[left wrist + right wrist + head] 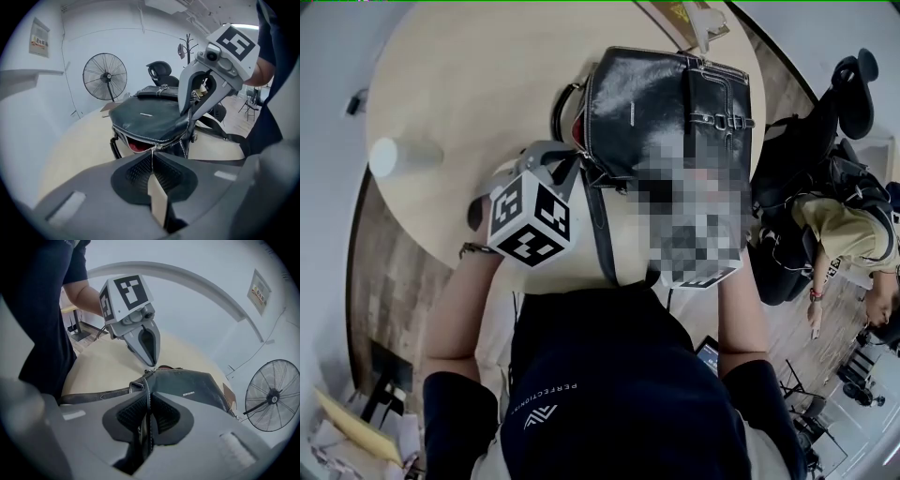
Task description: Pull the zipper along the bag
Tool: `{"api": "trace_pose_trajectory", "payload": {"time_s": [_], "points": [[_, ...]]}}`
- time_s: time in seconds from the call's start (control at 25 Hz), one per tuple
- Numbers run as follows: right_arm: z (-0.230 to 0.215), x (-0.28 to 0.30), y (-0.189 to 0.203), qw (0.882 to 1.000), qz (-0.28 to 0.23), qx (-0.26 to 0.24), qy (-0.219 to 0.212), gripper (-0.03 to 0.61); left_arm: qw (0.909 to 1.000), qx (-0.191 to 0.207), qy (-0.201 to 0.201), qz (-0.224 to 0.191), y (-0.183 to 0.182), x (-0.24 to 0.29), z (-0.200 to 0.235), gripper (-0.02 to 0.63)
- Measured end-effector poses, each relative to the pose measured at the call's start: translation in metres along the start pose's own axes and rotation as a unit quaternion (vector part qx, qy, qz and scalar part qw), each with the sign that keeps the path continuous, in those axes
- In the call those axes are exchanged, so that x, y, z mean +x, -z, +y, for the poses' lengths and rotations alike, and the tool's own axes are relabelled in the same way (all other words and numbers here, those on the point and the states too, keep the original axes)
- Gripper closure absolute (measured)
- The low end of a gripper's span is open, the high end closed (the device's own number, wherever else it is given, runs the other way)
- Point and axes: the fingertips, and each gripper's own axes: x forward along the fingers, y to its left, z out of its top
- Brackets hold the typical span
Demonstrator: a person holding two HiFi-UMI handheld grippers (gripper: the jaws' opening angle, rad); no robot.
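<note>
The left gripper [153, 157] pinches the zipper pull [153, 149], the right gripper [149, 401] clamps the handbag [187, 383] edge; a skewed tug may slip the pull free.

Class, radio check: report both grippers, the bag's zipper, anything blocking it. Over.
Left gripper shut on zipper pull. Right gripper shut on bag end seam. Zipper part open, red lining showing. Nothing seen across it.

Head view is looking steeply down on the table [469, 66]; the 2 gripper views are facing each other closely, sharing the bag [642, 103].
</note>
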Motion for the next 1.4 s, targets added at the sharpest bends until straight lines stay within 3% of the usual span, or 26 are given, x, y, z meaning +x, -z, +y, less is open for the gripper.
{"api": "trace_pose_trajectory", "payload": {"time_s": [1.4], "points": [[-0.001, -0.013, -0.005, 0.999, -0.023, 0.036, -0.012, 0.549, 0.9986, 0.010, -0.045, -0.023, -0.023, 0.014, 0.059, 0.580]]}}
